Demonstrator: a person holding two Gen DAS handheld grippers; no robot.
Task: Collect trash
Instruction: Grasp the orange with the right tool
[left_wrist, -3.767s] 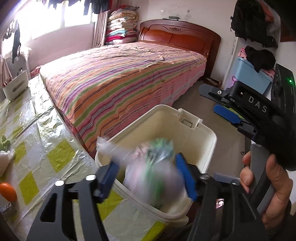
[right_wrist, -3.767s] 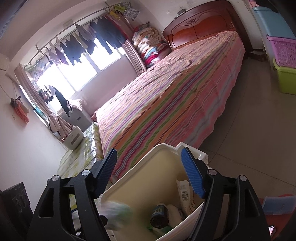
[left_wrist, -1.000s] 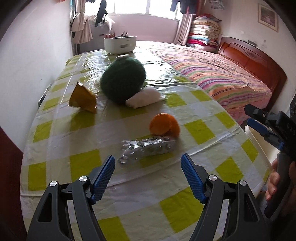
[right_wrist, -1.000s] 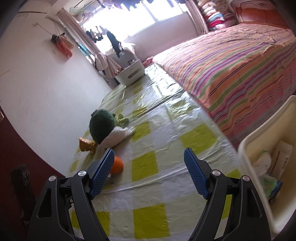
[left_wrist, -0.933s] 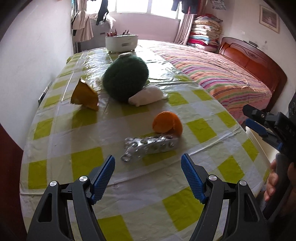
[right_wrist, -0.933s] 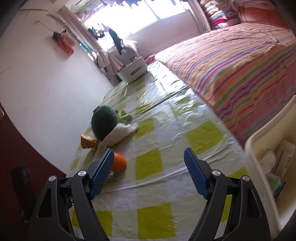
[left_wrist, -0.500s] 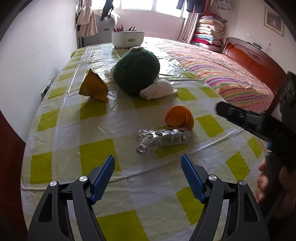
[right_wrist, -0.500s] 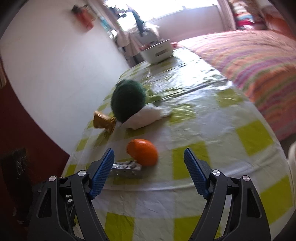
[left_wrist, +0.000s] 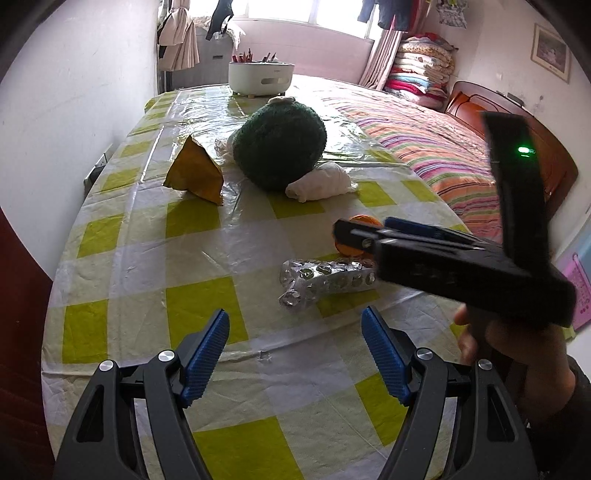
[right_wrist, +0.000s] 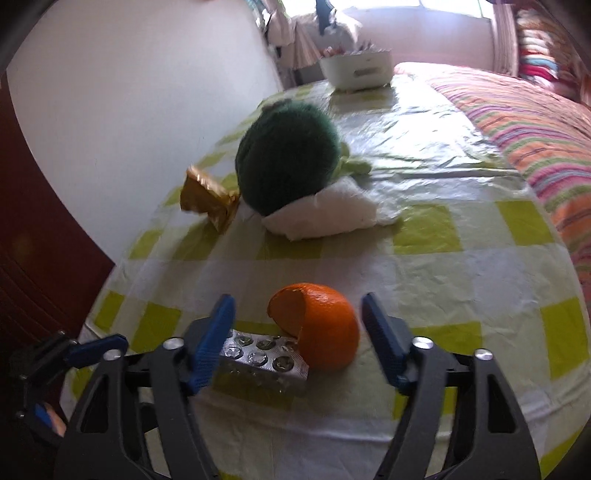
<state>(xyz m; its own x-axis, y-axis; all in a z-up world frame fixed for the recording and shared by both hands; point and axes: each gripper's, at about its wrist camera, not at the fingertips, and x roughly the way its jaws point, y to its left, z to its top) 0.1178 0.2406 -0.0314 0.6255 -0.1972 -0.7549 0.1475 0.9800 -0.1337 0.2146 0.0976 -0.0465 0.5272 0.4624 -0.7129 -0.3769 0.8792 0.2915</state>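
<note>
We note the right gripper (right_wrist: 297, 345) has swung in from the bin side within the last second and now brackets the orange peel (right_wrist: 317, 325). Its jaws are closing, the peel between them, pads not yet touching. The peel lies on the table (right_wrist: 436, 266), touching the blister pack (right_wrist: 264, 356). The left gripper (left_wrist: 295, 354) hangs short of the pack, jaws wide, holding nothing, as before. We judge the peel is the next pickup. The wrapper (left_wrist: 195, 175) and tissue (left_wrist: 319, 184) remain uncollected farther back.
</note>
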